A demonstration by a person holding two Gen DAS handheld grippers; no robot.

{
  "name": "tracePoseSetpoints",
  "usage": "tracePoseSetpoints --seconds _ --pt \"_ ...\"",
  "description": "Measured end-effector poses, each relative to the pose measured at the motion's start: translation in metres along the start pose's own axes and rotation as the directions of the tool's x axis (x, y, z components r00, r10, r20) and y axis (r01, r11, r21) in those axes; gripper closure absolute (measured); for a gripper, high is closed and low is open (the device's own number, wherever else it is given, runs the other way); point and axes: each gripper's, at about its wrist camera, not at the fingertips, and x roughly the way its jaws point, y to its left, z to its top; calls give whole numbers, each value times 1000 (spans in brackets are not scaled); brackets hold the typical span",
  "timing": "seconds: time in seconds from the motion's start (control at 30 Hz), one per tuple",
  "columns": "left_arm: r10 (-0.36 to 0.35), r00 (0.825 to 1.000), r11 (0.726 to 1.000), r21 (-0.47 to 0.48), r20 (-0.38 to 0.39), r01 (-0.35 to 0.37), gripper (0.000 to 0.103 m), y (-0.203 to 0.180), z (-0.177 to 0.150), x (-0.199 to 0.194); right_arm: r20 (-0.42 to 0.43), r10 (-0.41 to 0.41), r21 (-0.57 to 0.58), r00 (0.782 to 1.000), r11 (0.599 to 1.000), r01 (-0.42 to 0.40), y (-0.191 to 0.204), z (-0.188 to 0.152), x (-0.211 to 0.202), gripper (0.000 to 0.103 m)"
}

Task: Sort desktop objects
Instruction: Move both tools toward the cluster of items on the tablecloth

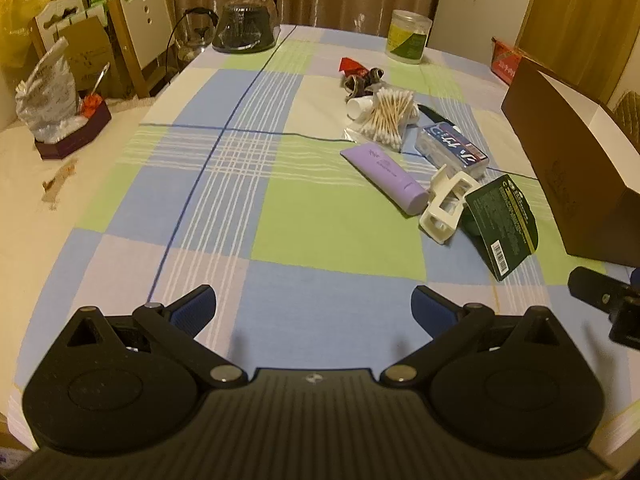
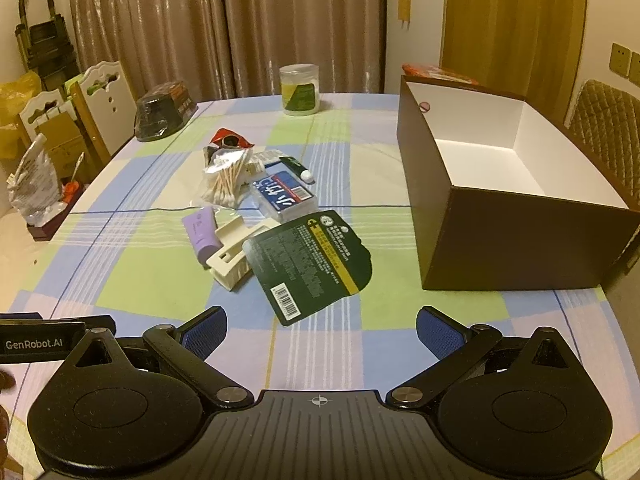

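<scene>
Both grippers hang low over the near part of the checked tablecloth (image 2: pixel 160 280), and both are released: the left gripper (image 1: pixel 314 308) and the right gripper (image 2: pixel 322 330) have their blue pads wide apart with nothing between them.

The things to sort lie in a loose heap near the middle of the table, left of the brown box (image 2: pixel 516 236). The box stands on the right side, open at the top, and its white inside holds nothing that I can see. Nearest to the right gripper lies a dark green card (image 2: pixel 310 264) with a barcode, flat on the cloth. Just left of it is a white hair clip (image 2: pixel 232 256), touching a purple tube (image 2: pixel 202 236). Farther away lie a blue and white pack (image 2: pixel 286 198), a bundle of cotton swabs (image 2: pixel 228 182) in clear wrap, a small dark tube (image 2: pixel 296 168) and a red wrapper (image 2: pixel 232 138). At the far edge stand a clear jar (image 2: pixel 300 90) and a dark bowl-shaped container (image 2: pixel 164 112).
</scene>
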Motion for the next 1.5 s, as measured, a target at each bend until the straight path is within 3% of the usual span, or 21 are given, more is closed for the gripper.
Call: tracePoseSetpoints --seconds 0.2,0.27,0.43,0.63,0.9,1.5 --pt "0 1000 1000 -12 20 0 1 -4 -10 -7 1 -5 -4 1000 1000 5 -1 0 1 0" --pt "-25 999 999 -44 -22 24 1 4 -2 -1 1 -7 -5 1000 1000 7 -2 0 1 0" --pt "-63 998 995 -78 -2 62 1 13 -1 -4 4 -12 -10 1000 1000 12 0 -1 0 0" --pt "-107 994 993 -51 -12 106 1 8 -6 -1 12 -10 -32 1000 999 10 12 -2 -3 0" --pt "-68 997 998 21 30 67 1 3 -7 -4 5 -10 -34 1000 999 10 12 -4 -1 0" --pt "-117 993 990 78 7 117 1 24 4 1 -8 -46 -39 999 998 46 40 -4 0 0"
